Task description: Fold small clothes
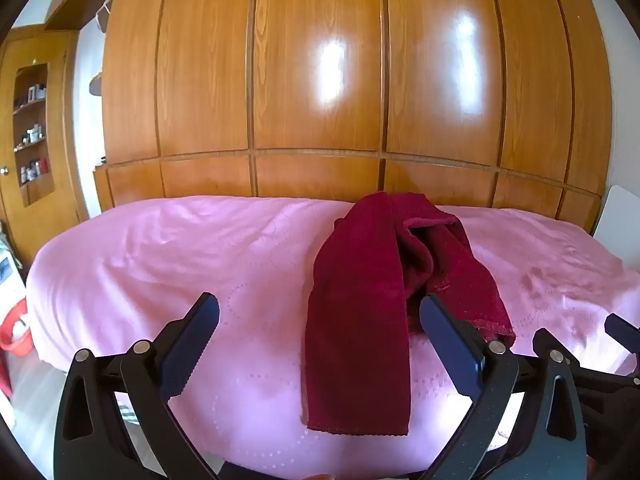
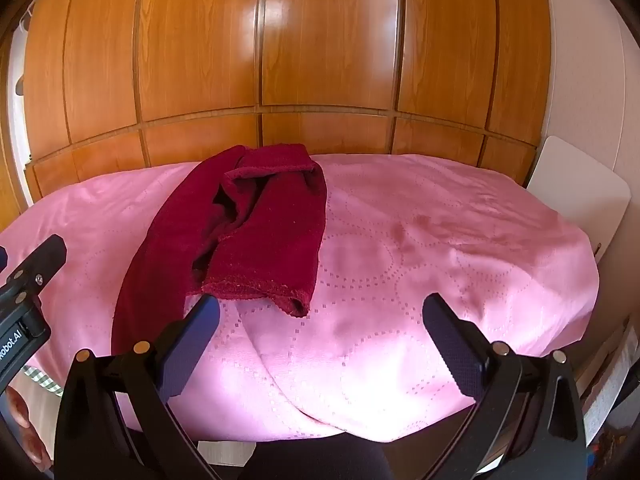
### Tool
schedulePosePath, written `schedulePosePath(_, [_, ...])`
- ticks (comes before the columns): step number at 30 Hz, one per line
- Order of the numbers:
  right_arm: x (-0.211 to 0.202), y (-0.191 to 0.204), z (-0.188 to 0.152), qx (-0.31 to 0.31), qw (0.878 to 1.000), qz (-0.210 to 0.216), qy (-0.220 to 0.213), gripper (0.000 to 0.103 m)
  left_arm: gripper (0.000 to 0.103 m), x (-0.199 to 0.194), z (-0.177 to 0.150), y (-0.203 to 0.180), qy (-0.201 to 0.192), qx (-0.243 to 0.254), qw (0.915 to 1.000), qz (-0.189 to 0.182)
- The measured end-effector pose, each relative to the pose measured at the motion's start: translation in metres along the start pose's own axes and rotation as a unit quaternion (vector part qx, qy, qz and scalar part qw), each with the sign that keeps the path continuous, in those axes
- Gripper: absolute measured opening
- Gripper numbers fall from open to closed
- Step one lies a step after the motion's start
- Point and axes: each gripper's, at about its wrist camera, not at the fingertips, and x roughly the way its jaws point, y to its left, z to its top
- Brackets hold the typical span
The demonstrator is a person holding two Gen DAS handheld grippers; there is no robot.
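A dark red garment [image 1: 360, 312] lies crumpled on a bed with a pink cover [image 1: 160, 264]. One long strip of it runs toward the near edge, and the rest is bunched up behind. My left gripper [image 1: 320, 316] hovers open above the near edge, the strip lying between its fingers' lines without touching them. In the right wrist view the dark red garment [image 2: 256, 236] sits left of centre on the pink cover [image 2: 440, 264]. My right gripper [image 2: 320, 316] is open over bare cover, its left fingertip [image 2: 208, 312] just below the garment's hem.
A wall of wooden wardrobe doors [image 1: 320, 80] stands behind the bed. A shelf niche with small items [image 1: 34, 132] is at the far left, a red basket [image 1: 16, 332] on the floor. A white panel [image 2: 576, 192] leans at the bed's right end.
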Motion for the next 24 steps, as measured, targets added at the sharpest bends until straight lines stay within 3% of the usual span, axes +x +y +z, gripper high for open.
schedulePosePath(13, [0.002,0.001,-0.001,0.001,1.0,-0.003,0.003,0.101,0.1,-0.001,0.002,-0.009,0.001,0.0,1.0,0.009])
schedulePosePath(24, [0.008,-0.004,-0.003,0.007,1.0,0.001,0.017,0.101,0.1,0.003,-0.001,0.005,0.002,-0.016,0.9999,0.001])
